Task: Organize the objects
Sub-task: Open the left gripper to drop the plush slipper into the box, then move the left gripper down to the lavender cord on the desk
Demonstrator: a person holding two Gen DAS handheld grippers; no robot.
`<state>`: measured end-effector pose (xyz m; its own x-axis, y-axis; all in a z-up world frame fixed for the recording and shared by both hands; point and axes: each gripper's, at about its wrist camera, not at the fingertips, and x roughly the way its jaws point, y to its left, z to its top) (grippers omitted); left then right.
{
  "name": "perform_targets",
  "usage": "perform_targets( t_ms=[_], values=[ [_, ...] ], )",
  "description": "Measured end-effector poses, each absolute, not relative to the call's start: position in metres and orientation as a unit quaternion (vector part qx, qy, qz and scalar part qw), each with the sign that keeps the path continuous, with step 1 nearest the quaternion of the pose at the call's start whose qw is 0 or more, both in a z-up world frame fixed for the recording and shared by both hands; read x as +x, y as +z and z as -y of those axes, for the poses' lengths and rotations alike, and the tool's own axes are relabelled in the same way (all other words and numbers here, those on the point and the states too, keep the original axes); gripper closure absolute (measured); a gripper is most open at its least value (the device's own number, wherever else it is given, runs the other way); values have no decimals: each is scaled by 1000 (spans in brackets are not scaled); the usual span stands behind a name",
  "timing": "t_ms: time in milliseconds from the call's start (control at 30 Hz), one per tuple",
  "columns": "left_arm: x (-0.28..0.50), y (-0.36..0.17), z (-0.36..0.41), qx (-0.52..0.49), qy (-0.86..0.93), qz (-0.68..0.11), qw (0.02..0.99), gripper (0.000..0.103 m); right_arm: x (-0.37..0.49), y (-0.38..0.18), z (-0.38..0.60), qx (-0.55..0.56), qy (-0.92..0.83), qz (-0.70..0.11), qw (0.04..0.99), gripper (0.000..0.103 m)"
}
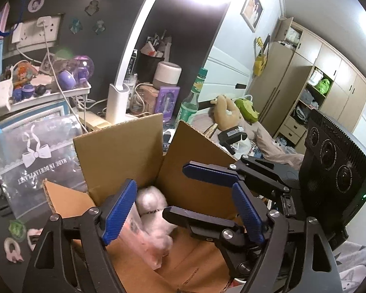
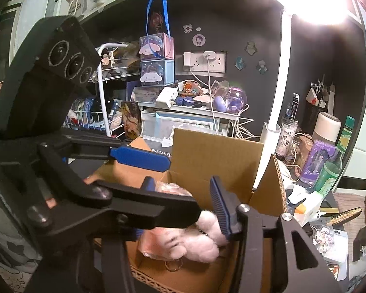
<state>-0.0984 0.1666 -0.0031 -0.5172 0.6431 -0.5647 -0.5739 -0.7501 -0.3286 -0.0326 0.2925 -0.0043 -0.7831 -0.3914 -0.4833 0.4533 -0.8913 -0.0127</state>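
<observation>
An open cardboard box [image 1: 119, 146] [image 2: 217, 151] stands on the dark desk with its flaps up. On its floor lies a white and pink plush toy [image 1: 151, 200] [image 2: 202, 244] in a clear plastic wrap [image 1: 139, 234]. My left gripper [image 1: 183, 210] [image 2: 183, 188] hangs over the box, open, and its blue pads [image 1: 119, 210] stand wide on either side of the toy without pressing on it. My right gripper [image 2: 183, 195] [image 1: 175, 190] reaches in from the other side and crosses the left one. It is open too, with the toy just below its pads [image 2: 219, 207].
A white desk lamp [image 1: 117, 102] [image 2: 270, 131] and a green bottle [image 1: 190, 102] [image 2: 334, 161] stand behind the box. A clear bag with a bow print [image 1: 36, 156] leans at its left. Small charms [image 1: 12, 249] lie on the desk. Shelves of toys [image 2: 195, 102] fill the back.
</observation>
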Motion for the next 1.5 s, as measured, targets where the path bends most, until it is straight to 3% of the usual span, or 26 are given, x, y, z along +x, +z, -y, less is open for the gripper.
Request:
perform_targets(
  t_ms=[533,800,1000,1300,1500],
  values=[
    [-64,16,-124,-302,892,66,331,24,-14,11,-276,224,-943,-57,241,59],
    [-29,24,-56,-263,917,93,285,23,6,26,-231,206,-930,-66,296,59],
    [-3,13,8,-245,935,118,227,17,12,22,-177,215,-907,-82,351,59],
    [20,-23,75,-252,938,162,177,17,-3,-32,-98,291,-862,-104,402,59],
    [22,-44,95,-267,932,183,163,17,-42,-91,-86,361,-860,-103,346,59]
  ],
)
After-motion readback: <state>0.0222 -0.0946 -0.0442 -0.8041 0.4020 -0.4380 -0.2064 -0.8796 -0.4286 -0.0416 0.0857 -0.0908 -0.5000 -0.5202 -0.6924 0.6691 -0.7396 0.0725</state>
